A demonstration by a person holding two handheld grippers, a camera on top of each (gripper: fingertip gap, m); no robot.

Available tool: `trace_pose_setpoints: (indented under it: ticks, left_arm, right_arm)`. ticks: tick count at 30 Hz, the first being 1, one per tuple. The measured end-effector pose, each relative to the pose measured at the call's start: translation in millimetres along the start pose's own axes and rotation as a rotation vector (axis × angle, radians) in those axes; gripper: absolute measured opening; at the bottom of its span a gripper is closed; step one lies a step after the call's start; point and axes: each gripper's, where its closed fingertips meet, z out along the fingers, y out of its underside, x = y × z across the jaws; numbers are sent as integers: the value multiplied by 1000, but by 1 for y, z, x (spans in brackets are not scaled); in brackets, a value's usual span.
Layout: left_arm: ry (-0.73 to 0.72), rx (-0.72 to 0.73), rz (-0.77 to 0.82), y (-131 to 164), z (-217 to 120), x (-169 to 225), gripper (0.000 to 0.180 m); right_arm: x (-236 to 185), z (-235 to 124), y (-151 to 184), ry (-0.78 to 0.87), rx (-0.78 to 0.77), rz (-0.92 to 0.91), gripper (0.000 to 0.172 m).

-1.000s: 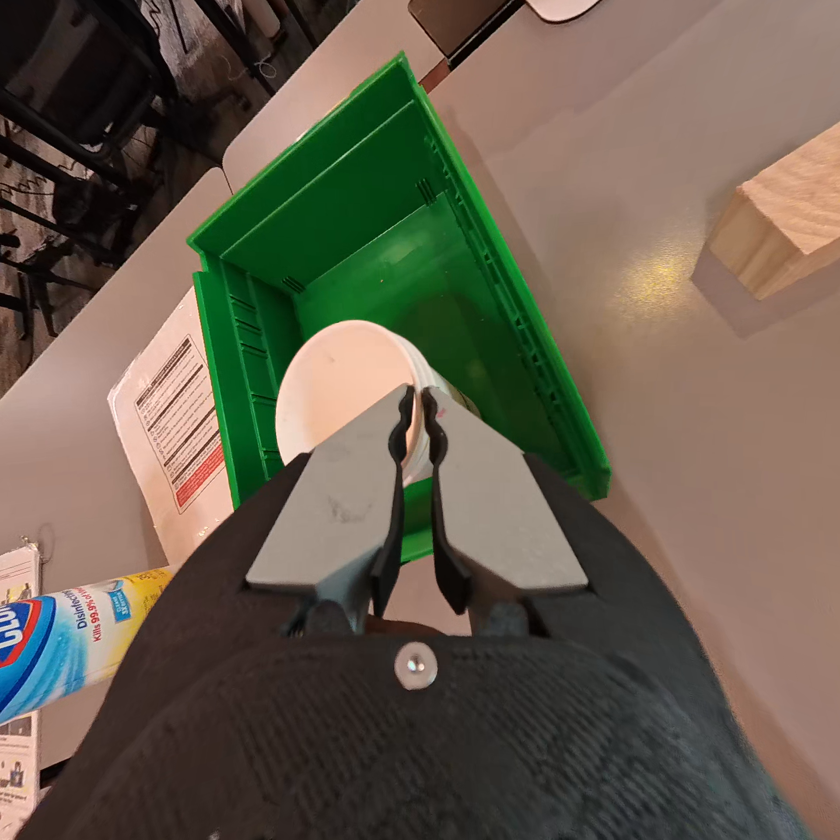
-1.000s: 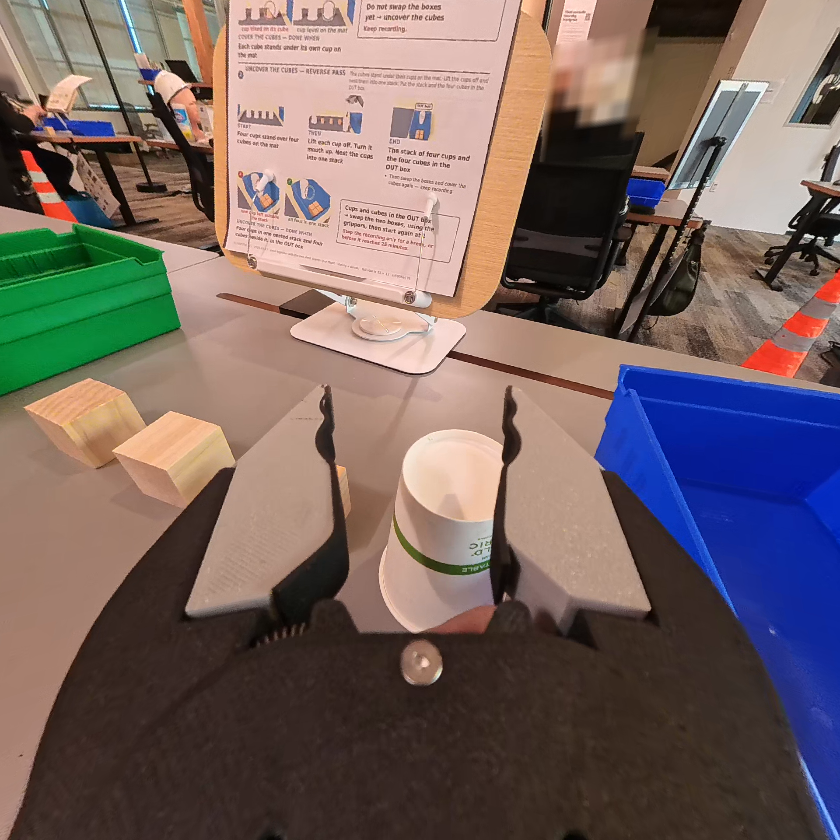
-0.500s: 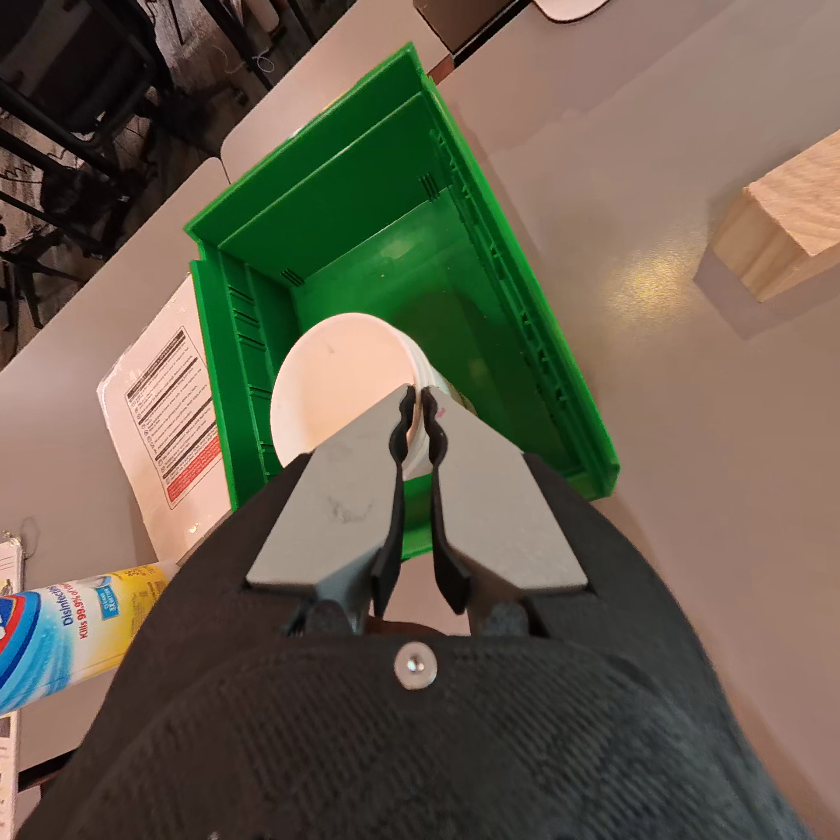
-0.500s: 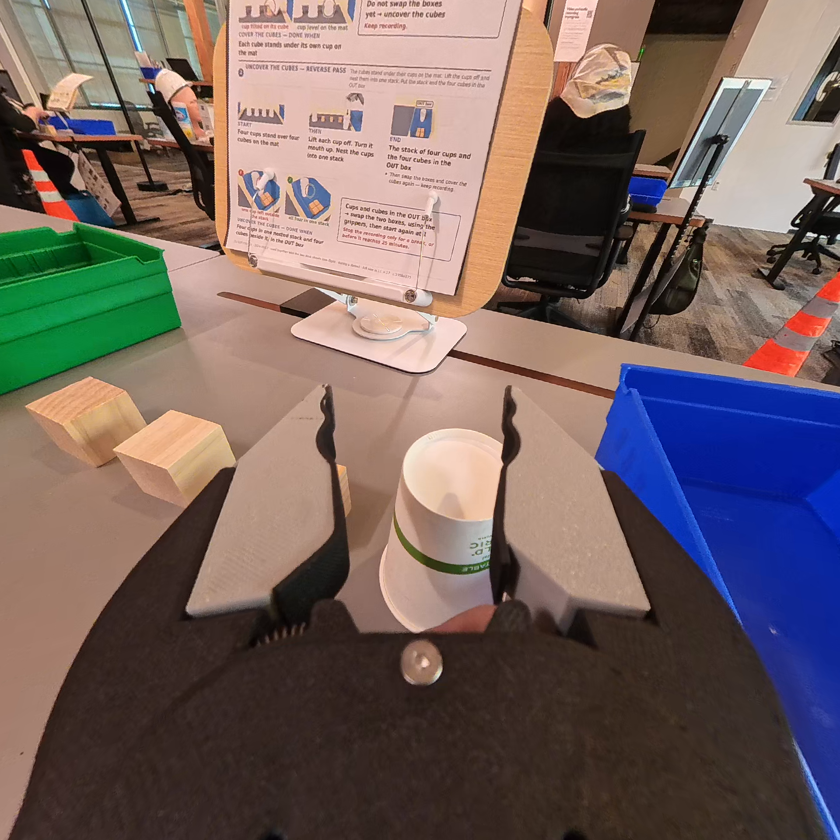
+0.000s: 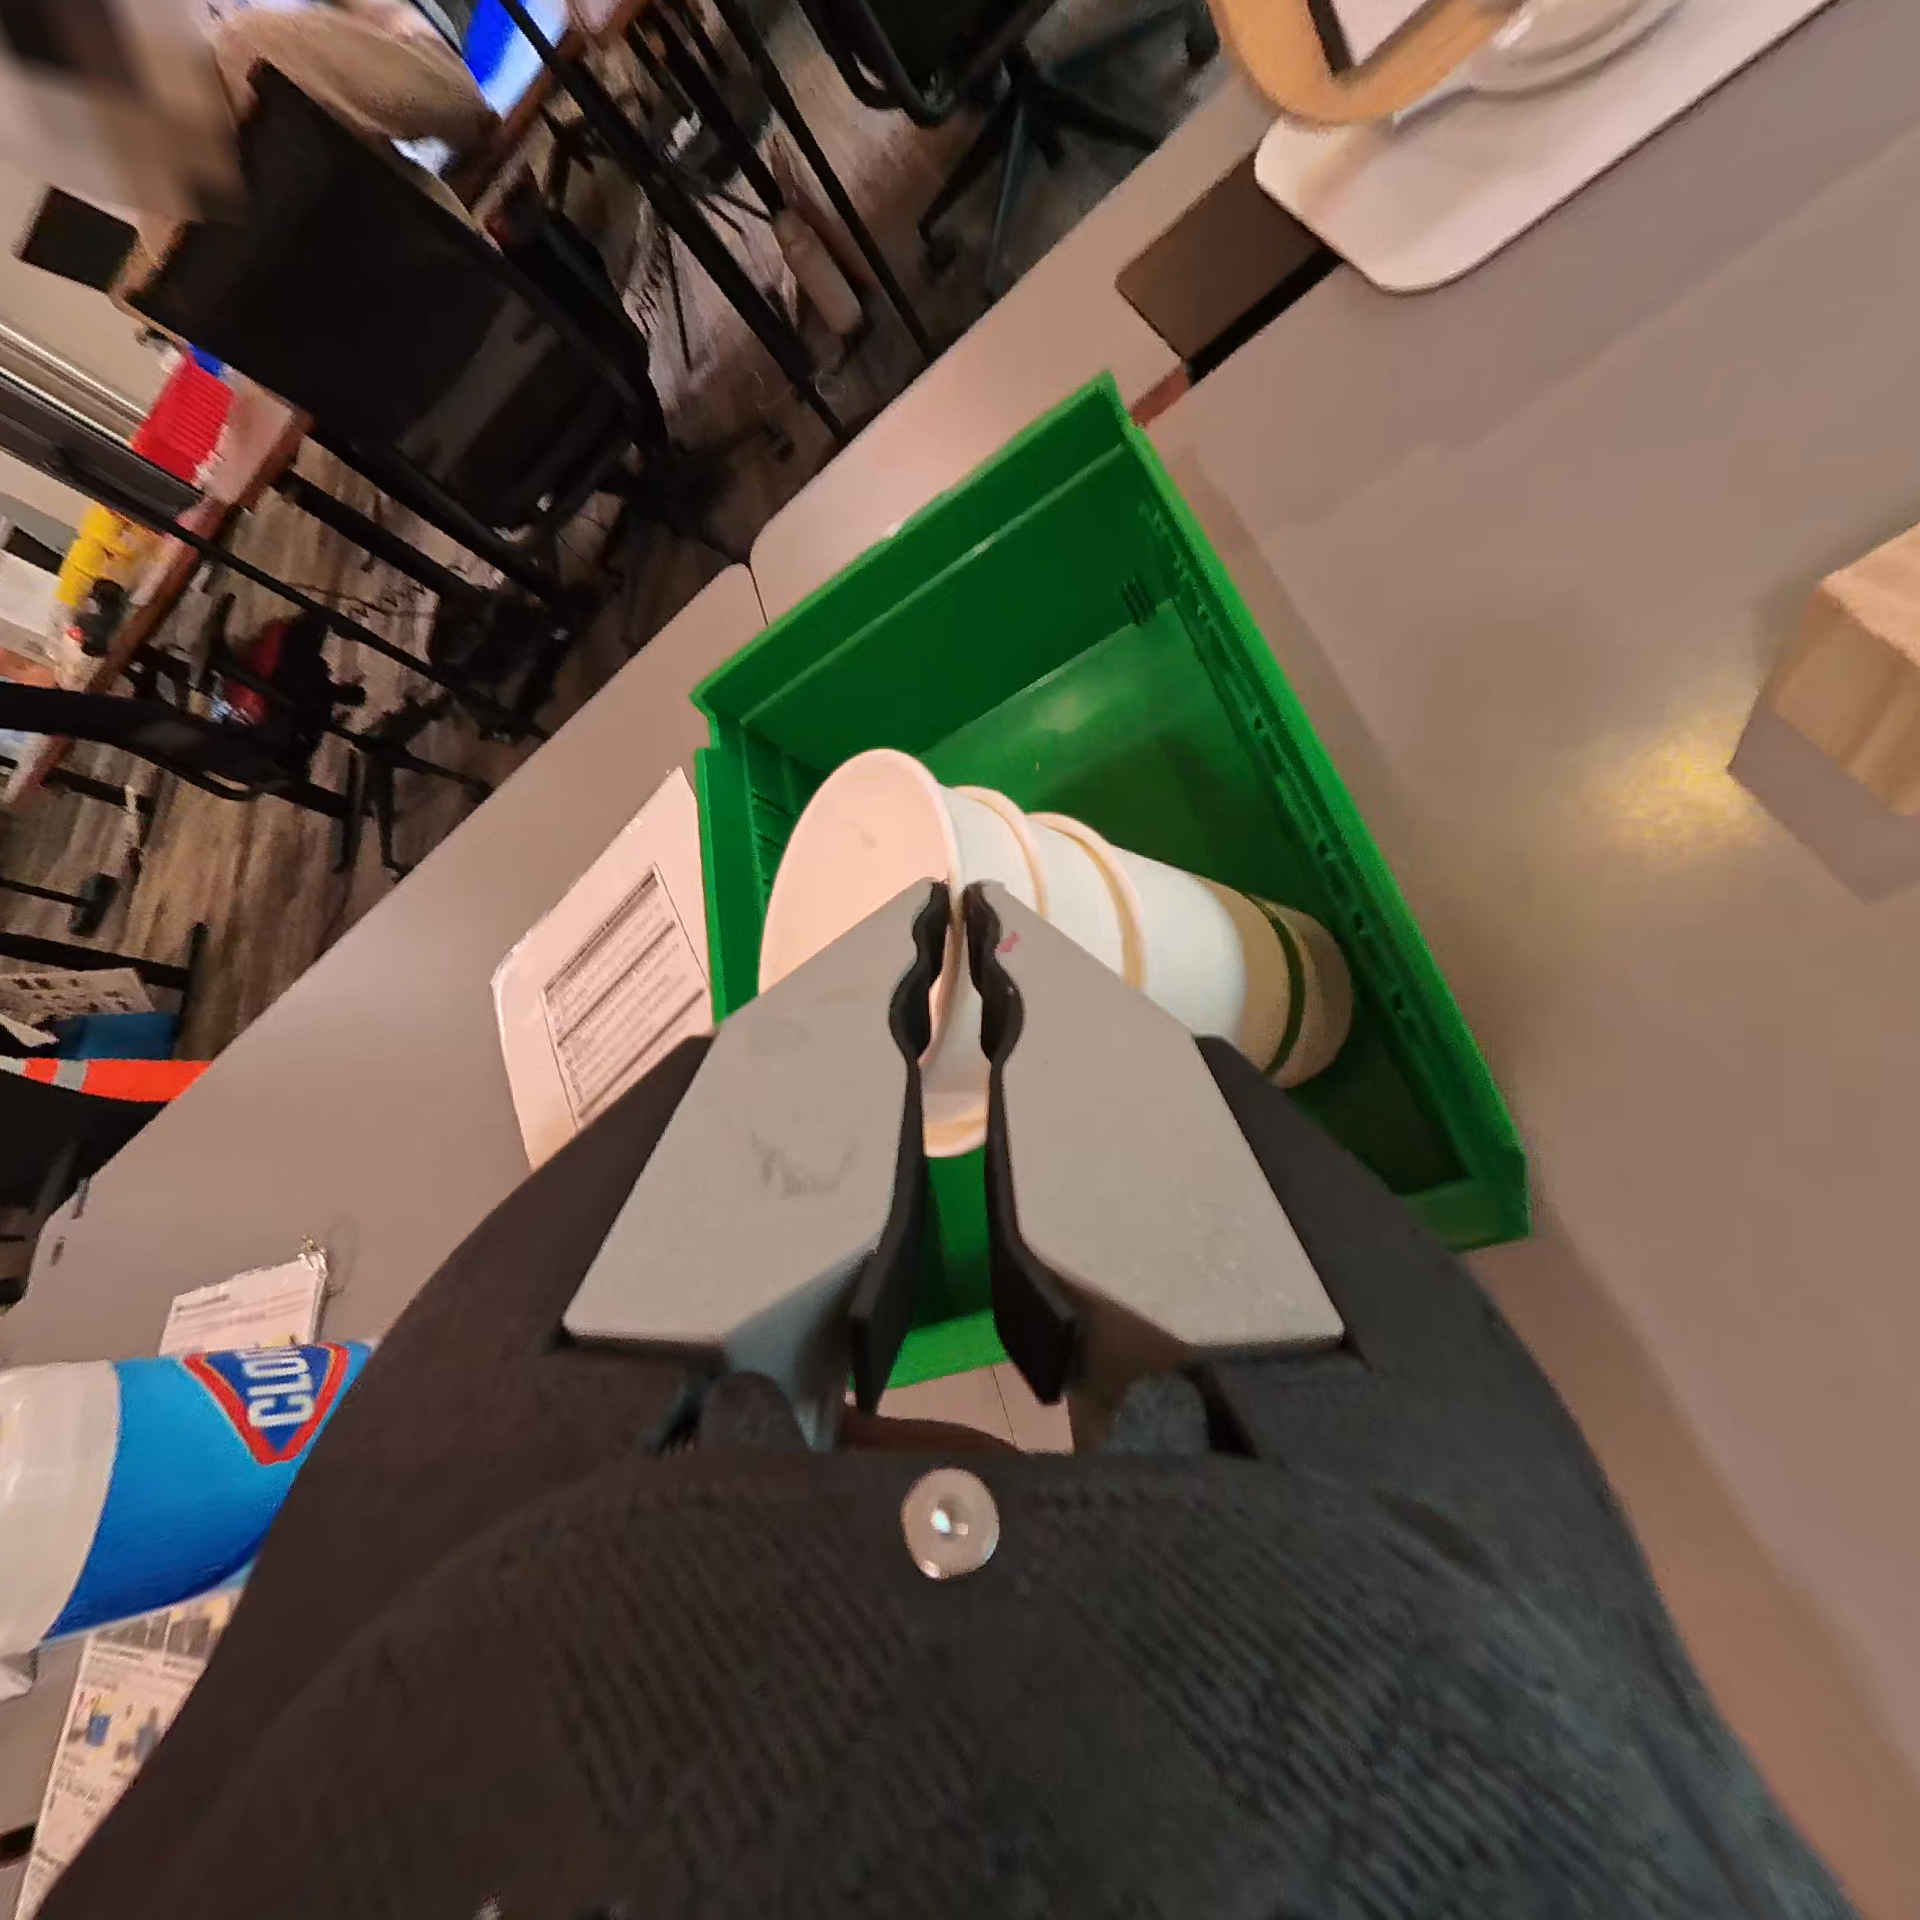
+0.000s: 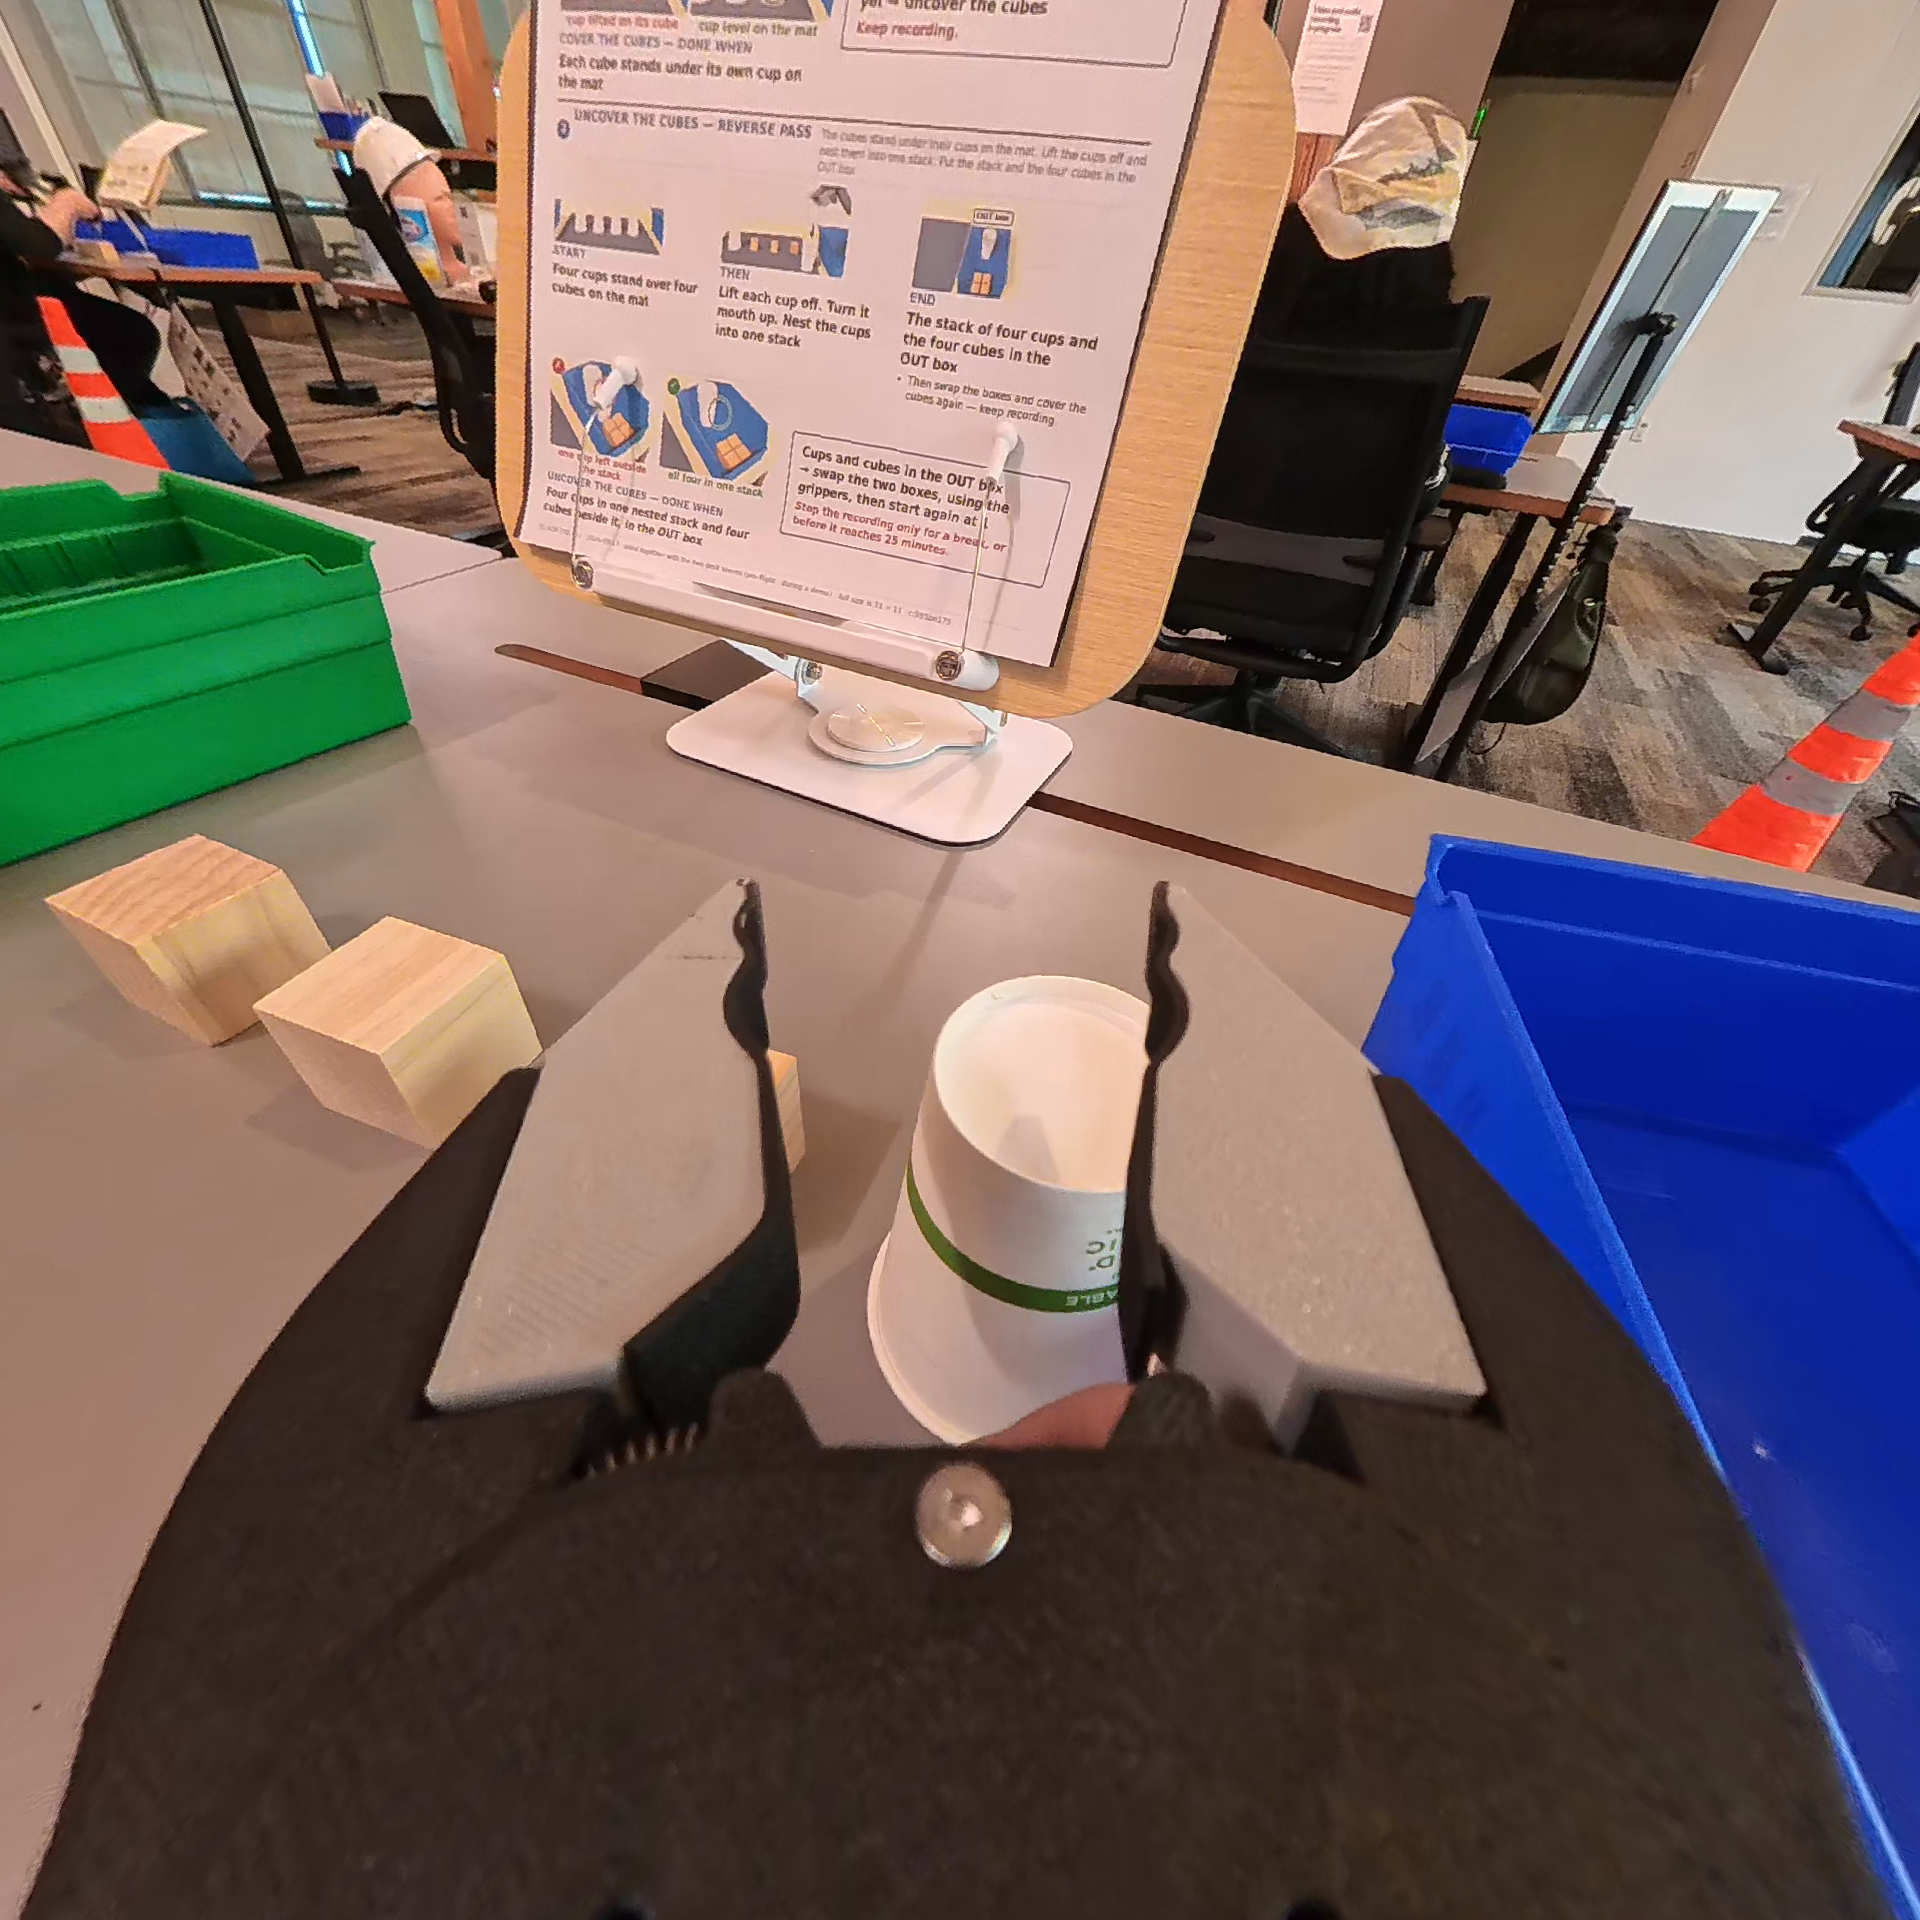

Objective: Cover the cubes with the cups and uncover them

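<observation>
Pinching the rim of a nested stack of white paper cups (image 5: 1049, 914), my left gripper (image 5: 957, 902) has its jaws clenched on the wall of the outermost cup, one fingertip inside the mouth and one outside. I judge this rim grip lets me carry the whole stack at once; it hangs tilted above the green bin (image 5: 1351, 790), base pointing toward the bin's right wall.

My right gripper (image 6: 951, 904) has its jaws spread wide. An upturned white cup with a green band (image 6: 1023, 1164) stands on the grey table (image 6: 582, 852) between the fingers; the right finger (image 6: 1158, 997) lies against it or just beside it, I cannot tell which, while the left finger stands clear, so nothing is gripped. The cup presumably covers one cube.

Two wooden cubes (image 6: 400, 1023) sit bare to the left, a third partly hidden behind the left finger. The blue bin (image 6: 1662, 1091) waits on the right, near the cup.
</observation>
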Motion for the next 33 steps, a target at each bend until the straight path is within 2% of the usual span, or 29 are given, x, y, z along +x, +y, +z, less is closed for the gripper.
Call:
trace_pose_setpoints:
  ticks: [7,11,17,21,24,28,31,33]
  left_arm:
    - [-249,179,128,-52,-35,-25,1]
    - [-275,279,145,-86,-61,-20,1]
    - [-175,483,145,-150,-105,23,1]
    - [-52,687,137,-200,-145,77,1]
    - [67,865,77,-229,-174,125,2]
    - [168,1041,-62,-243,-186,179,1]
    - [278,1099,-195,-244,-178,214,1]
    - [355,1096,-257,-242,-167,238,1]
  right_arm:
    - [-4,0,0,-13,-1,-7,72]
    - [-33,-5,-10,-166,55,-11,76]
    - [-115,-29,-33,-576,180,97,78]
    - [-178,-46,-35,-908,159,248,80]
    - [-209,-57,-39,-1107,125,404,88]
    - [-213,-60,-61,-1248,174,695,93]
    - [-196,-53,-75,-1257,243,872,94]
    - [-185,-49,-79,-1229,284,929,95]
